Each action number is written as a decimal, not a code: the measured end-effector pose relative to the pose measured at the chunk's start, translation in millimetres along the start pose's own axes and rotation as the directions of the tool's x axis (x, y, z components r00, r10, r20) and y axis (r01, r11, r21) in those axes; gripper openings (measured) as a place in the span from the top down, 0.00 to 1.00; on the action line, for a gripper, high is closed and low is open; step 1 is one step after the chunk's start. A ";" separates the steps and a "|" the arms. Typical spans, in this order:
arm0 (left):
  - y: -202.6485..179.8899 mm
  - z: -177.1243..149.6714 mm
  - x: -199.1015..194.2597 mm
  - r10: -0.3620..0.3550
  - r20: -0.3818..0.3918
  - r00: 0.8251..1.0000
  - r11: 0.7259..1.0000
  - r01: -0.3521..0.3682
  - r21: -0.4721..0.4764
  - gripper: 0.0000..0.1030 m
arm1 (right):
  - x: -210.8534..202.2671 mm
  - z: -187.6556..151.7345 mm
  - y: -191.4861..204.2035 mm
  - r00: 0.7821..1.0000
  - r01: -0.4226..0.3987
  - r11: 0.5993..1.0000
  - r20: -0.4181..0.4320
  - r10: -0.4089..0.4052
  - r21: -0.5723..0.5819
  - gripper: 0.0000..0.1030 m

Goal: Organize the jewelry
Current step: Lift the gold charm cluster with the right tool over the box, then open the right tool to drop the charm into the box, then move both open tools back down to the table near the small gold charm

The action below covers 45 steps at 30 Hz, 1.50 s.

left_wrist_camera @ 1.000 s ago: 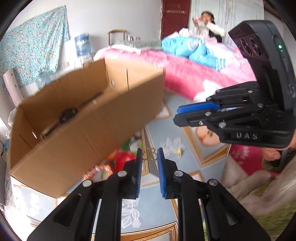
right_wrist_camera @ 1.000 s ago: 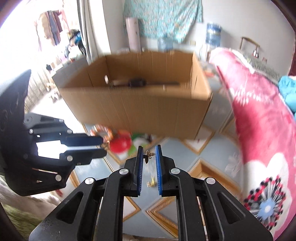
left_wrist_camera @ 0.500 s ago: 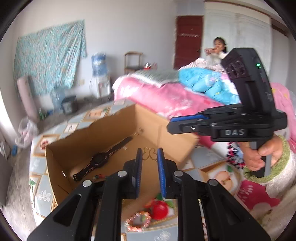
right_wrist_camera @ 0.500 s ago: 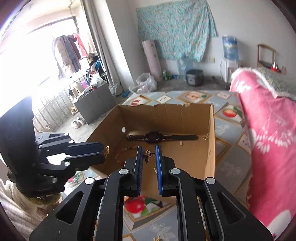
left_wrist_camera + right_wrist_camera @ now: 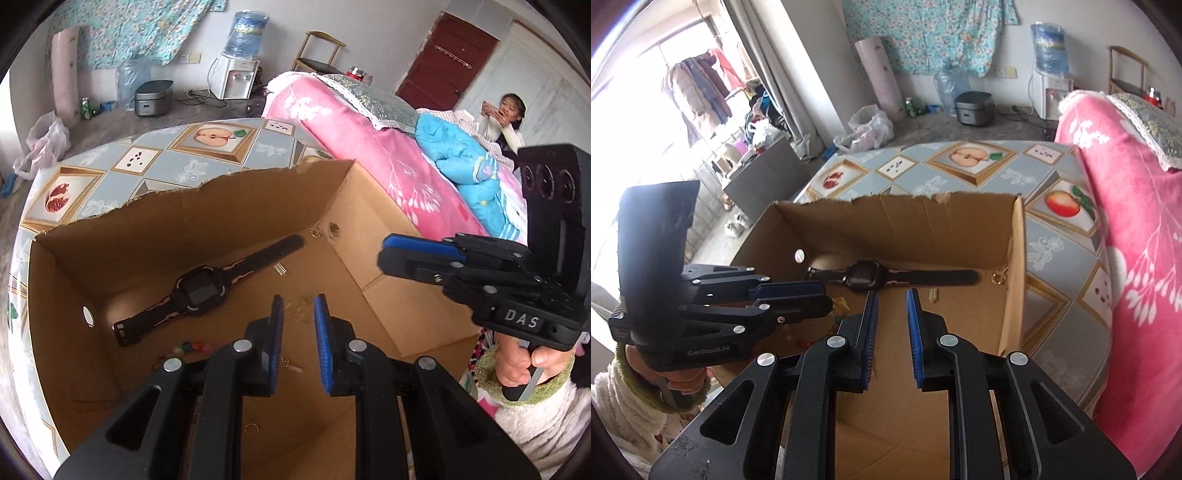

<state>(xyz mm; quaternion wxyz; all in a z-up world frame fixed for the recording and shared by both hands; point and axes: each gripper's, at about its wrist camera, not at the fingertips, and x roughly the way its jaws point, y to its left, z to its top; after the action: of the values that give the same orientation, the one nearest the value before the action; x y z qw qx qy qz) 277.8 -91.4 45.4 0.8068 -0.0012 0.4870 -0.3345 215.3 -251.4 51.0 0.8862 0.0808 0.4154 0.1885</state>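
An open cardboard box (image 5: 369,221) (image 5: 1012,280) stands on the table. Inside lie a black watch (image 5: 199,291) (image 5: 862,275), gold rings (image 5: 334,229) (image 5: 997,278), a small gold clip (image 5: 280,268) (image 5: 932,295), coloured beads (image 5: 194,346) and a thin gold ring (image 5: 252,428). My left gripper (image 5: 298,304) is open over the box floor, with a blurred gold earring (image 5: 300,313) between and just beyond its tips. My right gripper (image 5: 890,299) is open and empty above the box; it shows in the left wrist view (image 5: 417,251).
The table has a fruit-patterned cloth (image 5: 1052,240). A pink bed (image 5: 369,140) runs along the right, with a person (image 5: 506,114) sitting at its far end. A water dispenser (image 5: 238,74), rice cooker (image 5: 153,96) and plastic bag (image 5: 868,125) stand on the floor beyond.
Both grippers moved over and down into the box. Both opened wider; the gold earrings held between their pads are out of the grip, one dropping under the left tips.
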 end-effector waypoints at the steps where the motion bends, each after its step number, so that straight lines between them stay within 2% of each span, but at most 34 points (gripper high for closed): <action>1: 0.9 0.8 -1.5 -0.004 0.009 1.000 1.000 0.004 -0.005 0.77 | -5.1 0.0 -1.7 1.000 0.000 1.000 0.015 0.000 0.004 0.83; 7: -3.0 5.2 -12.9 0.002 0.059 0.998 1.000 -0.002 0.004 0.61 | -32.8 0.3 -13.5 0.997 0.012 0.999 0.081 -0.016 0.040 0.82; 11: -1.7 4.0 -28.3 0.006 0.097 0.995 1.000 -0.005 -0.015 0.55 | -57.2 -6.2 -16.1 0.991 0.035 0.998 0.131 -0.042 0.054 0.78; 14: -3.2 -2.0 -45.8 0.003 0.130 0.992 1.000 0.001 -0.026 0.49 | -72.2 -12.8 -15.7 0.986 0.046 0.997 0.158 -0.056 0.063 0.72; 17: -8.1 -12.7 -64.7 0.012 0.161 0.987 1.000 -0.009 -0.021 0.41 | -91.2 -25.8 -12.0 0.980 0.054 0.996 0.189 -0.066 0.067 0.61; 19: -12.6 -24.7 -80.6 0.020 0.185 0.983 1.000 -0.018 -0.016 0.35 | -105.1 -38.0 -8.5 0.974 0.056 0.996 0.215 -0.069 0.068 0.46; 22: -17.9 -46.6 -103.9 0.042 0.226 0.973 0.999 -0.043 -0.002 0.24 | -122.3 -59.8 -2.8 0.968 0.070 0.995 0.237 -0.085 0.069 0.31; 26: -22.8 -85.6 -135.2 0.081 0.273 0.959 0.996 -0.085 0.004 0.15 | -134.1 -95.2 6.5 0.964 0.108 0.991 0.236 -0.124 0.080 0.20; 28: -23.8 -107.6 -143.2 0.089 0.265 0.960 0.996 -0.093 0.004 0.09 | -132.9 -116.8 9.8 0.966 0.127 0.987 0.215 -0.146 0.100 0.16; 33: -26.0 -159.3 -139.8 0.149 0.211 0.966 0.989 -0.151 -0.010 0.06 | -111.2 -159.4 17.7 0.974 0.171 0.975 0.128 -0.189 0.142 0.13; 39: -12.3 -209.3 -94.9 0.239 0.073 0.968 0.967 -0.230 -0.110 0.06 | -60.8 -199.4 32.6 0.964 0.267 0.954 -0.034 -0.265 0.139 0.13; 42: -0.7 -225.0 -71.1 0.322 0.000 0.947 0.938 -0.319 -0.137 0.06 | -39.7 -214.2 41.6 0.950 0.309 0.945 -0.089 -0.301 0.109 0.13; 43: 2.1 -230.2 -63.5 0.366 -0.020 0.930 0.921 -0.366 -0.138 0.06 | -33.7 -219.0 44.9 0.943 0.325 0.940 -0.106 -0.315 0.099 0.13; 45: 6.3 -237.5 -54.3 0.404 -0.043 0.914 0.904 -0.406 -0.135 0.06 | -24.5 -226.9 48.2 0.937 0.335 0.938 -0.133 -0.323 0.084 0.13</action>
<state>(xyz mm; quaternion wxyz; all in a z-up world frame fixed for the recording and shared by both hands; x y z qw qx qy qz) 78.0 19.7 -38.9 0.8531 0.0451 0.5046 -0.1247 14.2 -220.1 -62.8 0.8739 0.0456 0.4836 0.0195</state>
